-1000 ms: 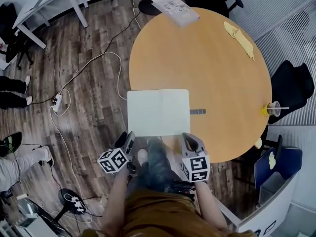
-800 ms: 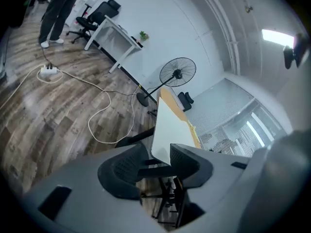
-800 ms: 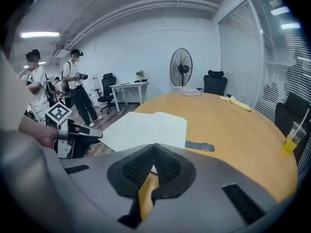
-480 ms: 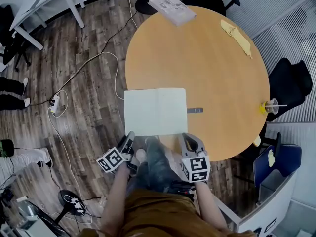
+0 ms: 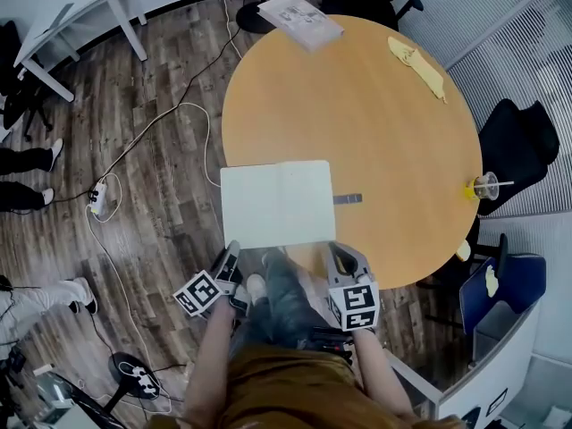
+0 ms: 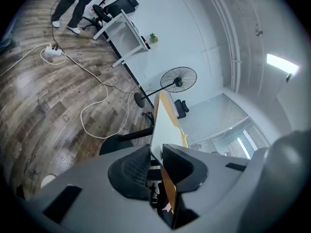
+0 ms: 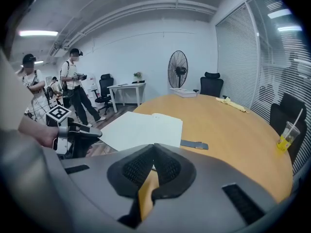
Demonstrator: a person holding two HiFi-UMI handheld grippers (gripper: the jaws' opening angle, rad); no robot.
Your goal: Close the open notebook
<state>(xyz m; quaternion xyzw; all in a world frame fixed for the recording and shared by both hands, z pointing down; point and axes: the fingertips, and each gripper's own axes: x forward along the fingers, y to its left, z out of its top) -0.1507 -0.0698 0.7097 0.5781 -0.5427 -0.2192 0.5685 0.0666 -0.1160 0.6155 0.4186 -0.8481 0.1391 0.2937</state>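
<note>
The open notebook (image 5: 277, 204) lies flat with white pages up on the round wooden table (image 5: 375, 105), its left part past the table's edge. My left gripper (image 5: 231, 257) sits at its near left corner, rolled onto its side. In the left gripper view the page's corner (image 6: 163, 127) lies in the gap between the closing jaws (image 6: 156, 147), and the pads do not press on it. My right gripper (image 5: 344, 259) rests by the near right corner, shut and empty (image 7: 154, 147). The notebook (image 7: 141, 127) and the left gripper (image 7: 73, 130) both show in the right gripper view.
A flat grey strip (image 5: 348, 198) lies just right of the notebook. Far off on the table are a stack of papers (image 5: 299, 21), a yellow object (image 5: 416, 65) and a cup with a straw (image 5: 485, 187). A cable and power strip (image 5: 100, 199) lie on the floor at left.
The left gripper has rolled onto its side at the notebook's near left corner and its jaws have narrowed. The right gripper and the notebook have kept still.
</note>
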